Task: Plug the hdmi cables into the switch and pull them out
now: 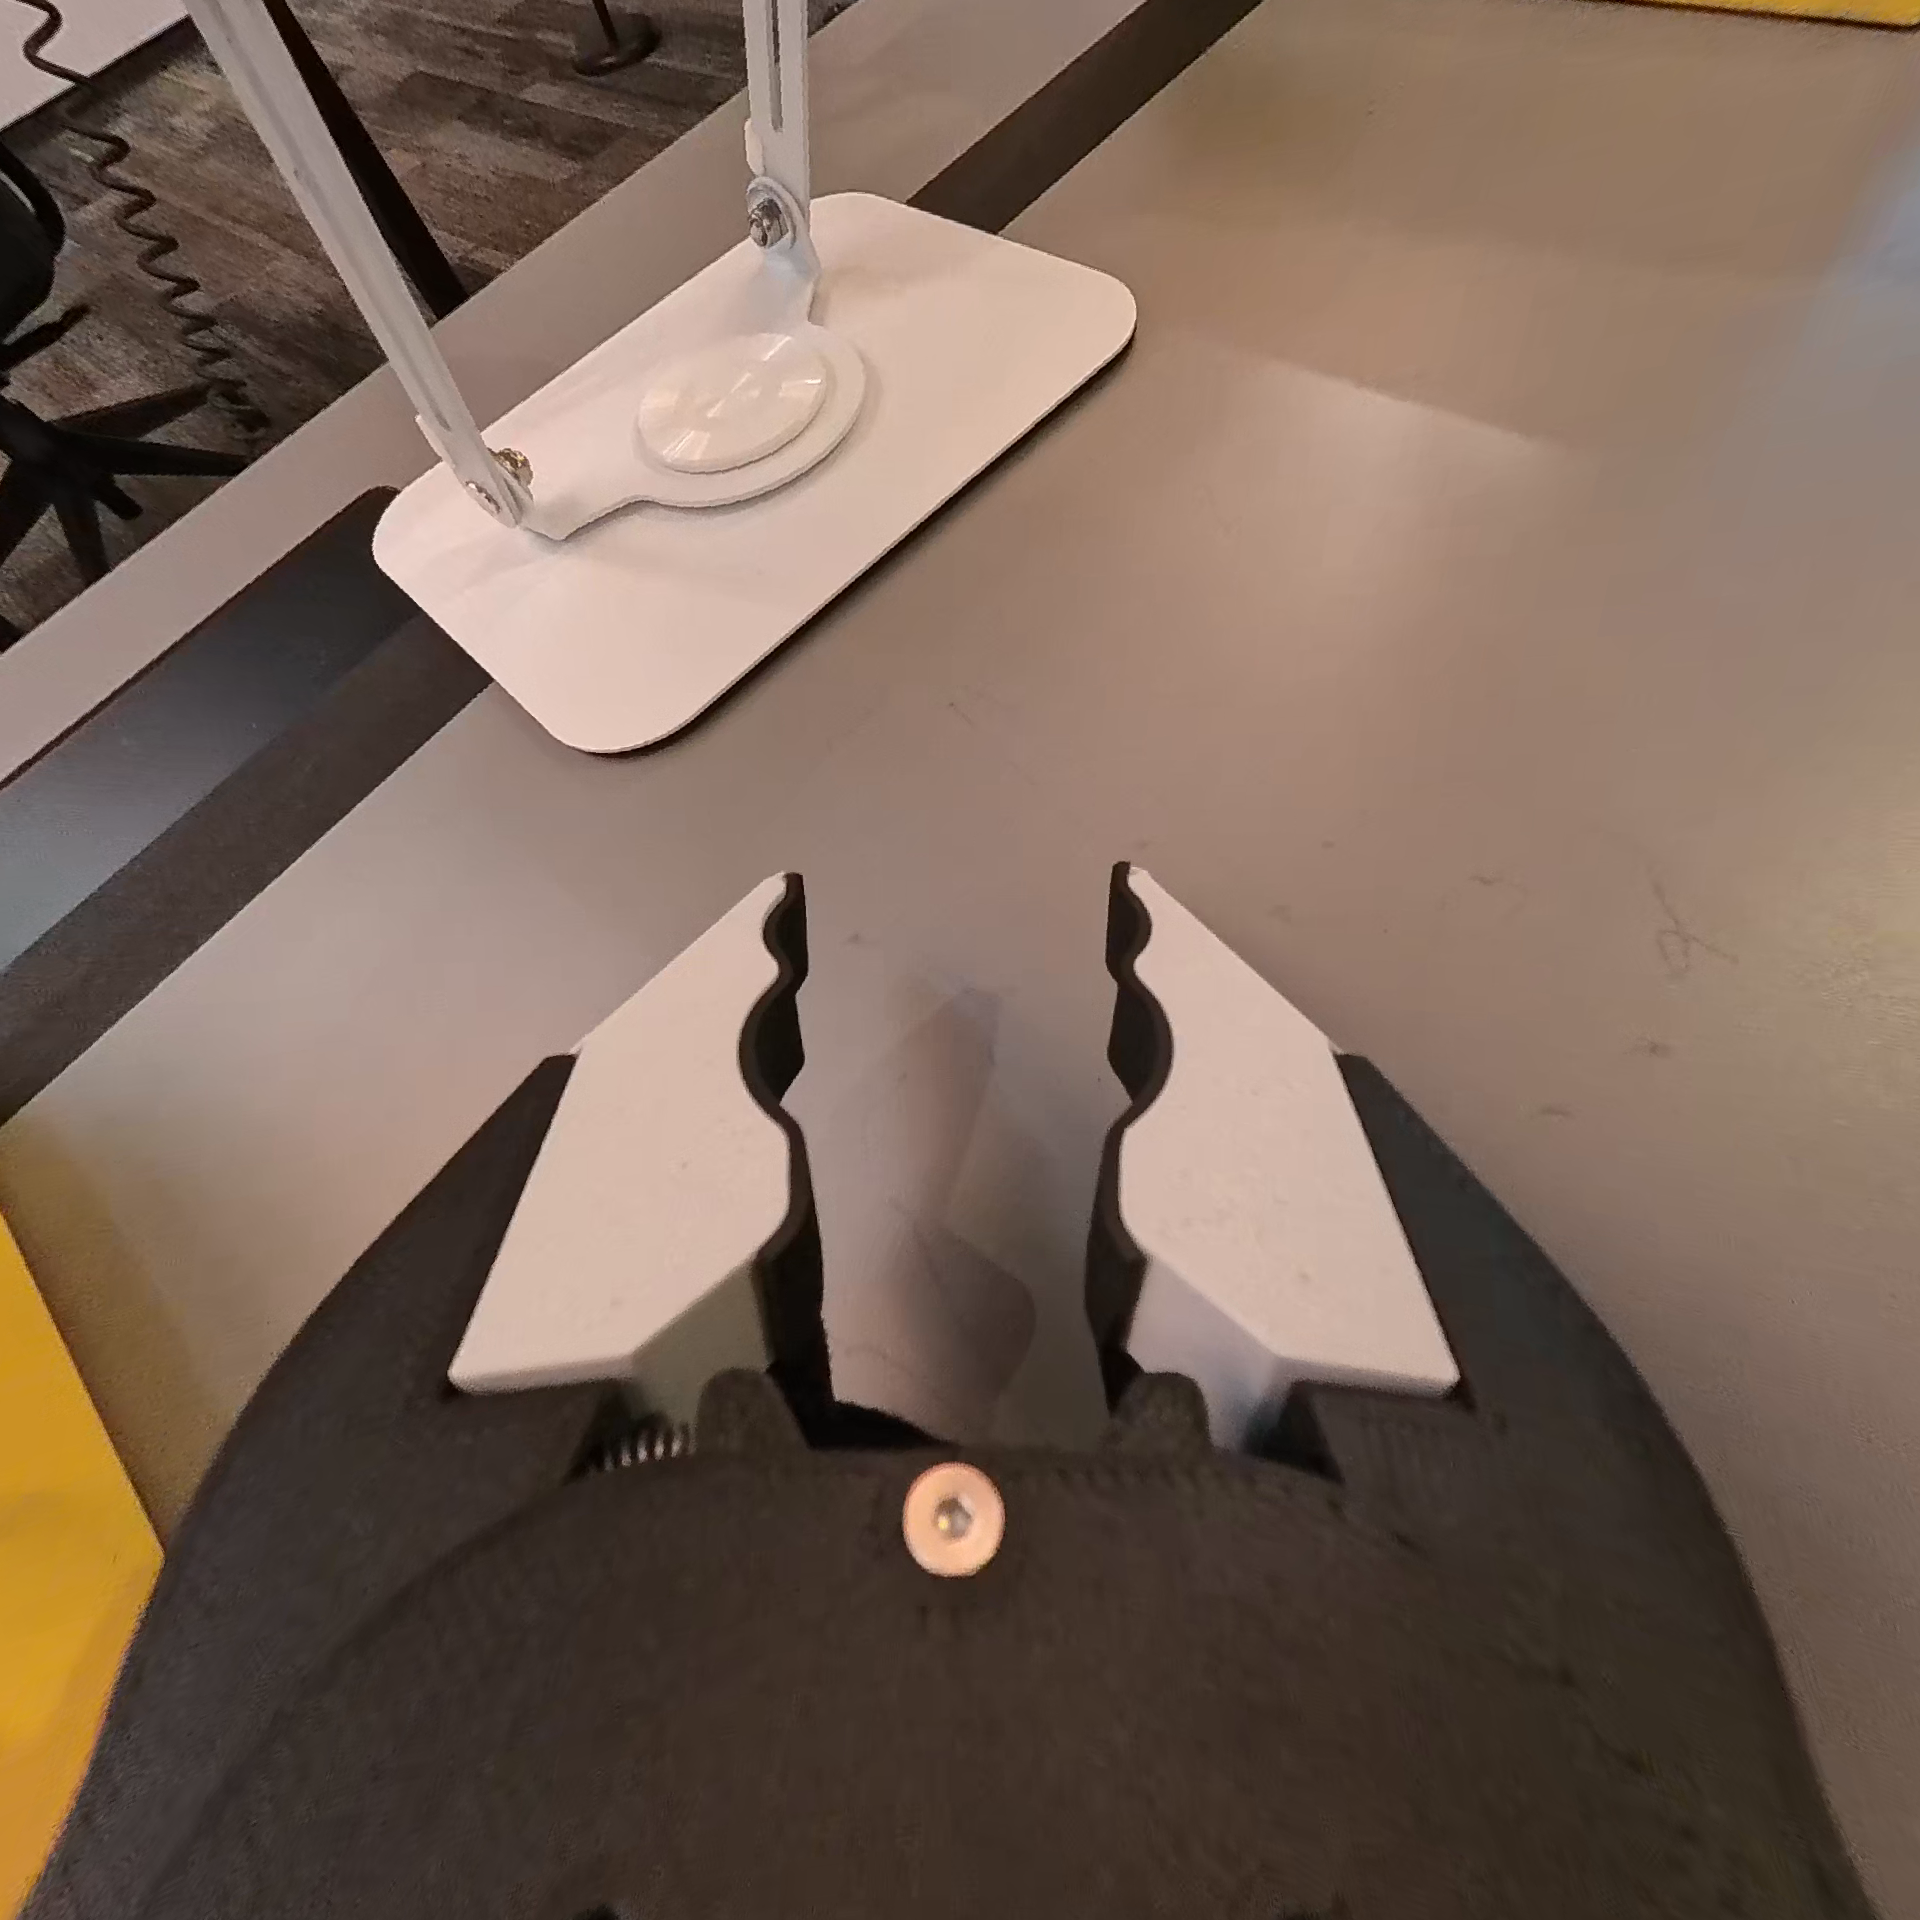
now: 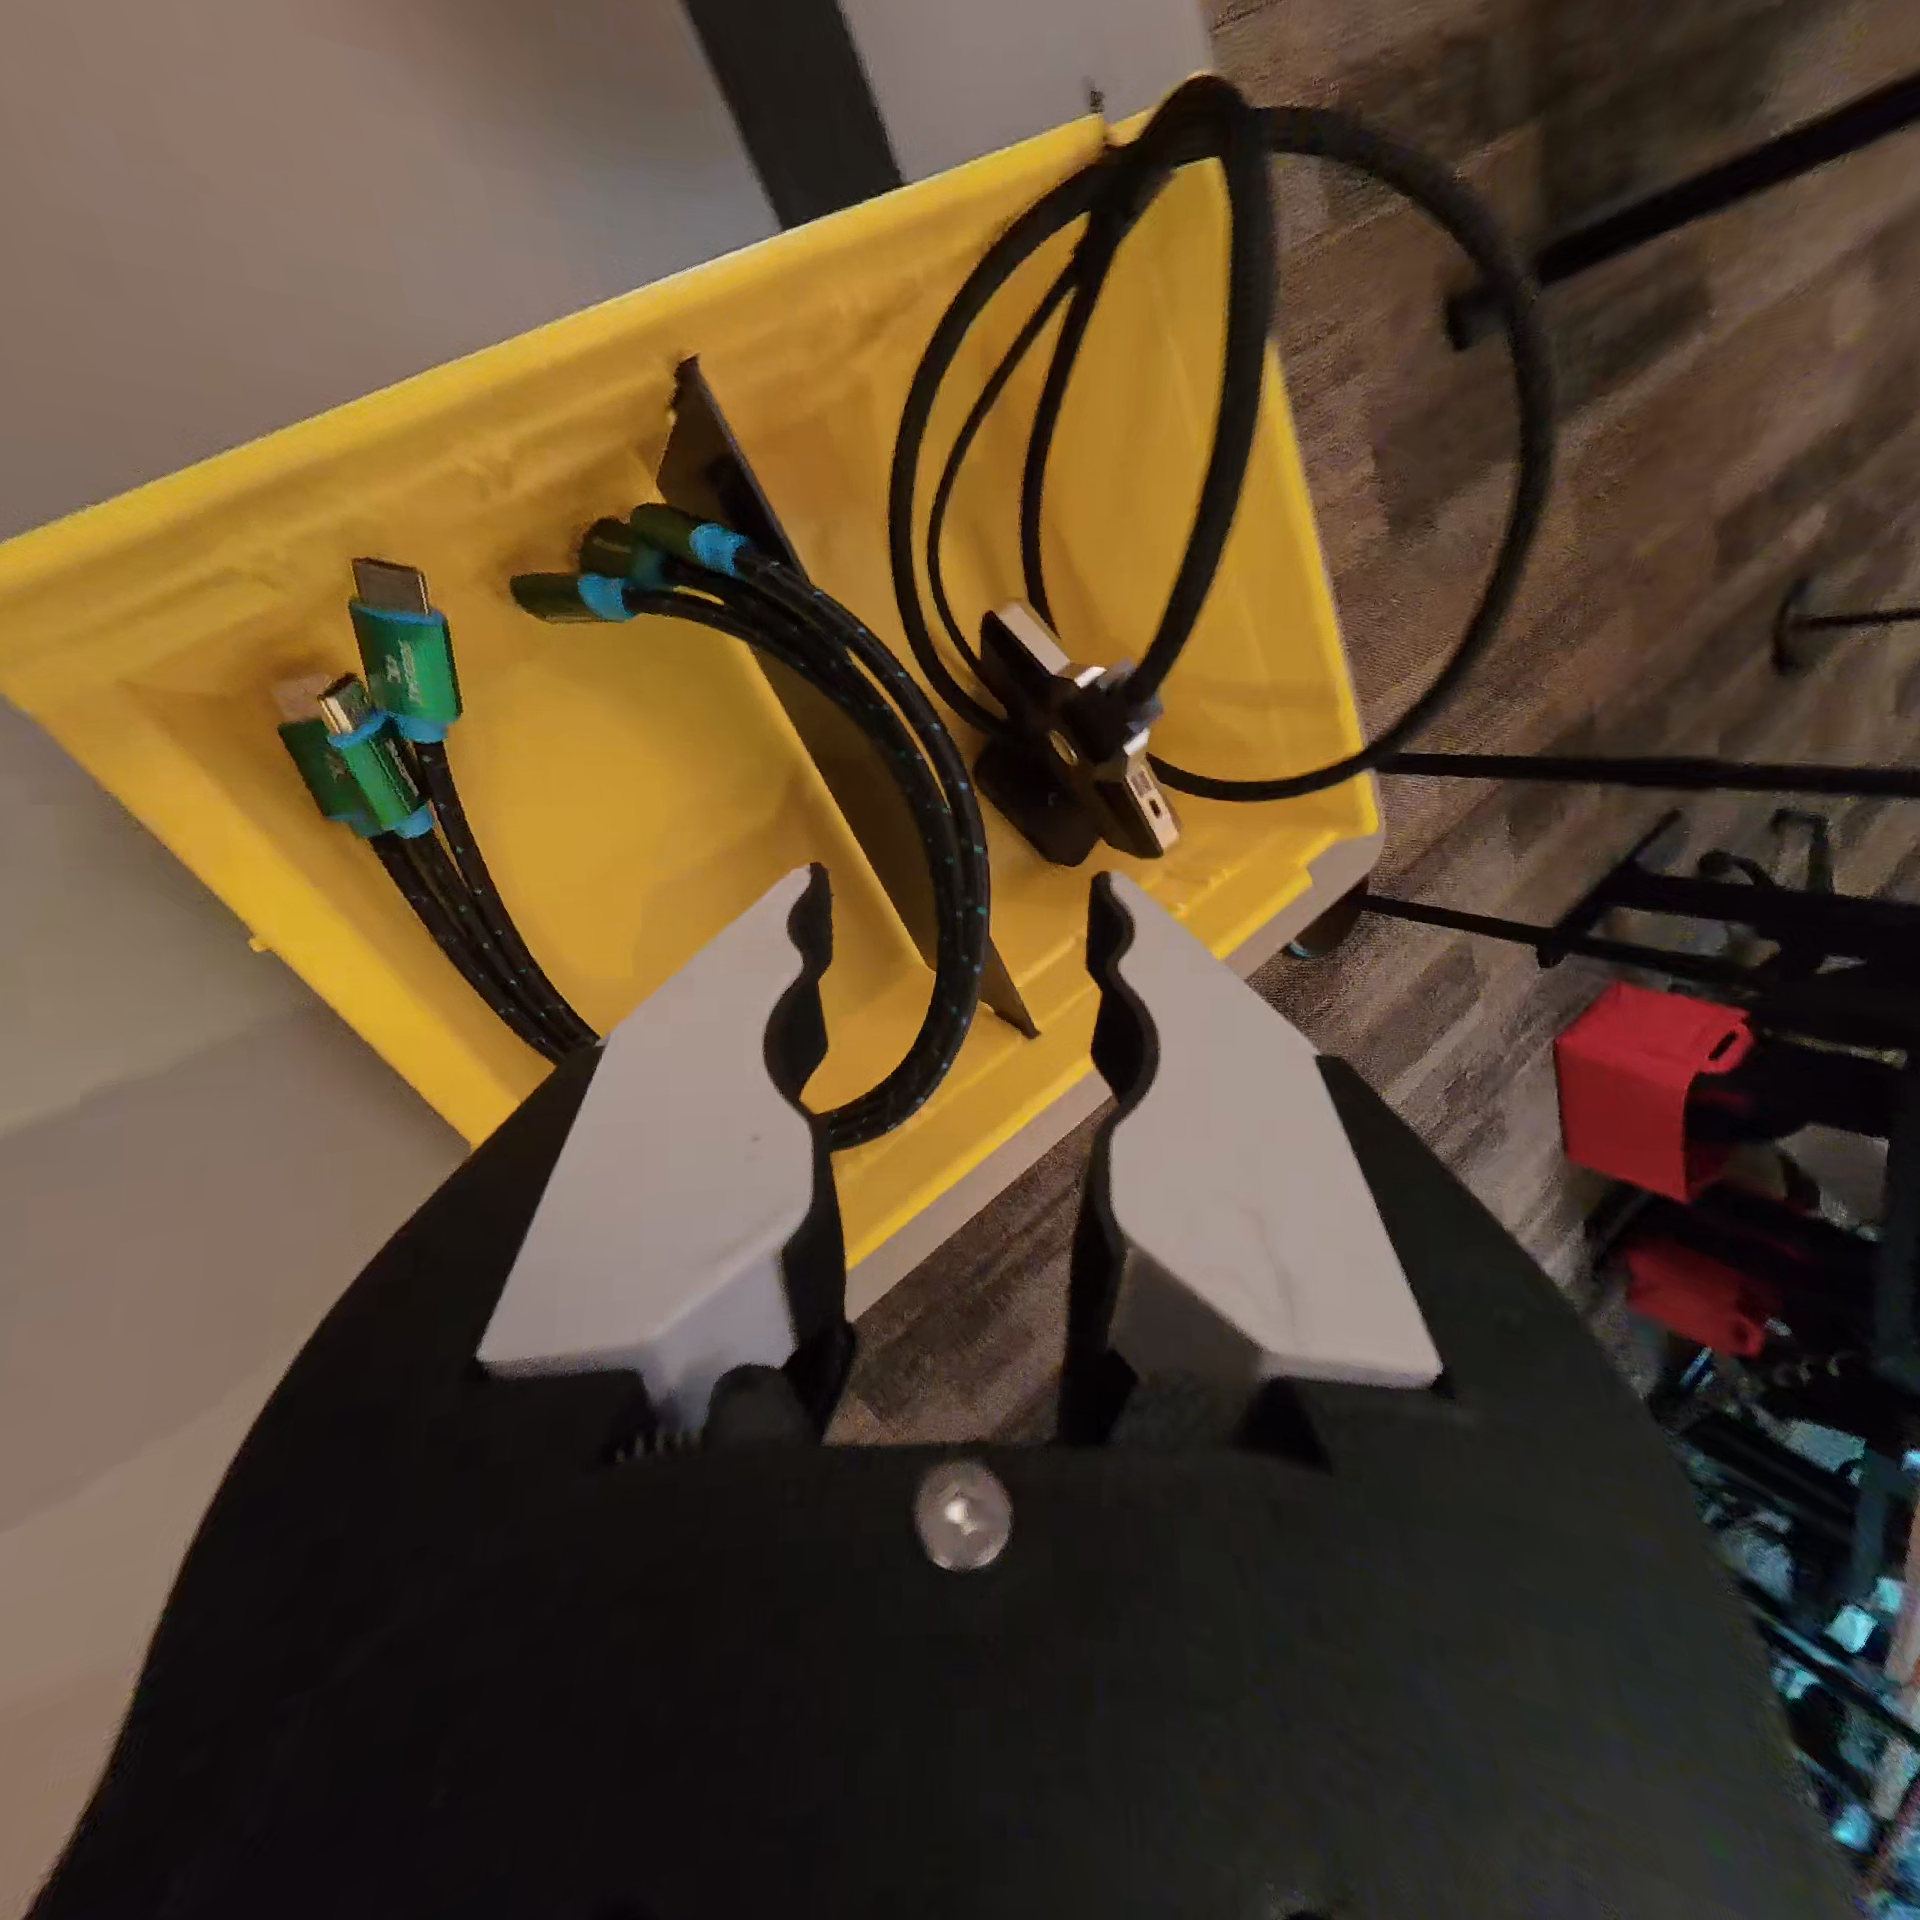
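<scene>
In the right wrist view a yellow bin (image 2: 665,416) sits on the grey table. Its left compartment holds several green HDMI plugs (image 2: 400,665) on black braided cables (image 2: 914,831). More green plugs (image 2: 613,566) lie against the dark divider (image 2: 727,468). The right compartment holds a small black switch (image 2: 1060,727) with a looped black cable (image 2: 1496,520) hanging over the bin's edge. My right gripper (image 2: 956,894) is open and empty, hovering above the bin near the divider. My left gripper (image 1: 956,894) is open and empty over the bare grey table (image 1: 1351,623).
A white lamp base (image 1: 748,468) with two white arms stands on the table ahead of the left gripper, near the table's far edge. A yellow edge (image 1: 52,1455) shows at lower left. Beyond the bin, the floor holds red boxes (image 2: 1652,1101) and black stands. Across from one pair of fingers to the other is roughly 50 cm. From my left tips it is roughly 15 cm to the white lamp base (image 1: 748,468); from my right, 45 cm.
</scene>
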{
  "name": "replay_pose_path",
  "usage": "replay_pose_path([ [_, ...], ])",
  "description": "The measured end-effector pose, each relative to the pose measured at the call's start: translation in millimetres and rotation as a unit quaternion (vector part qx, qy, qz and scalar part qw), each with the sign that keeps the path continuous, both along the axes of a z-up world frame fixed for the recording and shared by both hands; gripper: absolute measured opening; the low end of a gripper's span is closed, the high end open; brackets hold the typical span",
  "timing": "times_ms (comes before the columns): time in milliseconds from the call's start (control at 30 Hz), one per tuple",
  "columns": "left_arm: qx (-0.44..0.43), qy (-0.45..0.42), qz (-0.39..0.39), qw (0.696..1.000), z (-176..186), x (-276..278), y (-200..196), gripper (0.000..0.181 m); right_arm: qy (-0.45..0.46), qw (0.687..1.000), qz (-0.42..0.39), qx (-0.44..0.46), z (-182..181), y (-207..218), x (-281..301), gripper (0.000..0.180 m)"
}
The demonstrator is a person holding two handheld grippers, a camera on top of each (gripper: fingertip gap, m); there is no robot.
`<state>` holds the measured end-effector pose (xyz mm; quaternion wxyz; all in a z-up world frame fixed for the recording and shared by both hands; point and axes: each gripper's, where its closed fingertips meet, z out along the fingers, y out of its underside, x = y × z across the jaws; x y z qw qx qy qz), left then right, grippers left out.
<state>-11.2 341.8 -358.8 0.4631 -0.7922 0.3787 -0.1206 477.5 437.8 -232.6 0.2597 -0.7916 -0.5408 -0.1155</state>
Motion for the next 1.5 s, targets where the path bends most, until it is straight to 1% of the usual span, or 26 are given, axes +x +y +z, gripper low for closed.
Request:
replay_pose_path([
  [100,-0.002,0.000,0.000,1.000,-0.5,0.0,0.4,0.057,0.030,0.999,-0.020,0.029,14.4,-14.9,0.8,0.048],
  [233,-0.003,-0.003,-0.005,1.000,0.0,2.7,-0.8,0.057,0.007,0.997,-0.045,0.066,24.8,-37.5,12.1,0.047],
  [333,-0.004,-0.003,-0.012,1.000,-0.1,6.4,-3.2,0.057,0.049,0.992,-0.068,0.094,38.1,-46.0,7.6,0.047],
  [433,-0.003,0.005,-0.015,1.000,-1.7,7.6,-4.1,0.057,0.103,0.983,-0.099,0.118,48.4,-51.6,6.0,0.050],
  [567,0.002,-0.002,-0.018,1.000,1.1,8.9,-5.0,0.057,0.156,0.970,-0.129,0.134,50.7,-59.9,5.2,0.057],
  [633,0.015,-0.022,-0.024,0.999,10.3,11.9,-6.5,0.057,0.167,0.963,-0.156,0.143,48.1,-62.4,15.9,0.062],
  [700,0.049,-0.022,-0.016,0.998,26.1,9.0,-4.5,0.058,0.184,0.954,-0.185,0.151,44.1,-63.9,30.8,0.067],
  [767,0.100,-0.032,0.002,0.994,54.6,2.7,-1.6,0.060,0.205,0.943,-0.216,0.150,35.8,-64.6,49.8,0.069],
  [833,0.138,-0.051,0.037,0.988,86.7,-11.3,1.9,0.064,0.226,0.934,-0.236,0.143,24.0,-64.7,67.5,0.071],
  [900,0.156,-0.090,0.072,0.981,121.0,-30.2,2.2,0.068,0.245,0.922,-0.264,0.140,11.4,-63.8,87.9,0.073],
  [933,0.169,-0.096,0.086,0.977,136.8,-41.4,1.6,0.068,0.255,0.917,-0.276,0.134,3.6,-63.8,96.2,0.074],
  [1033,0.216,-0.056,0.136,0.965,176.6,-86.7,0.6,0.073,0.255,0.906,-0.315,0.123,-21.2,-64.0,121.4,0.078],
  [1100,0.226,-0.023,0.178,0.957,191.9,-128.4,1.0,0.078,0.265,0.902,-0.323,0.106,-36.4,-64.2,125.2,0.079],
  [1167,0.215,-0.029,0.229,0.949,199.6,-179.2,-0.5,0.084,0.278,0.900,-0.323,0.093,-48.1,-63.4,124.5,0.079],
  [1233,0.185,-0.058,0.284,0.939,195.7,-234.8,-3.2,0.090,0.301,0.894,-0.322,0.079,-56.4,-61.9,120.7,0.079],
  [1267,0.176,-0.058,0.314,0.931,189.1,-264.6,-4.9,0.092,0.307,0.892,-0.322,0.078,-58.9,-60.7,120.0,0.076],
  [1300,0.162,-0.051,0.343,0.924,178.3,-293.5,-7.0,0.094,0.307,0.893,-0.320,0.080,-60.6,-59.5,120.0,0.068],
  [1367,0.114,-0.045,0.388,0.914,146.9,-340.2,-11.8,0.104,0.307,0.893,-0.320,0.080,-65.0,-56.3,120.5,0.064],
  [1467,0.039,-0.049,0.433,0.899,98.1,-385.3,-20.2,0.112,0.317,0.892,-0.316,0.060,-75.3,-51.5,114.5,0.060],
  [1500,0.023,-0.038,0.441,0.896,84.6,-395.1,-22.3,0.112,0.320,0.893,-0.314,0.051,-79.6,-50.2,111.4,0.060],
])
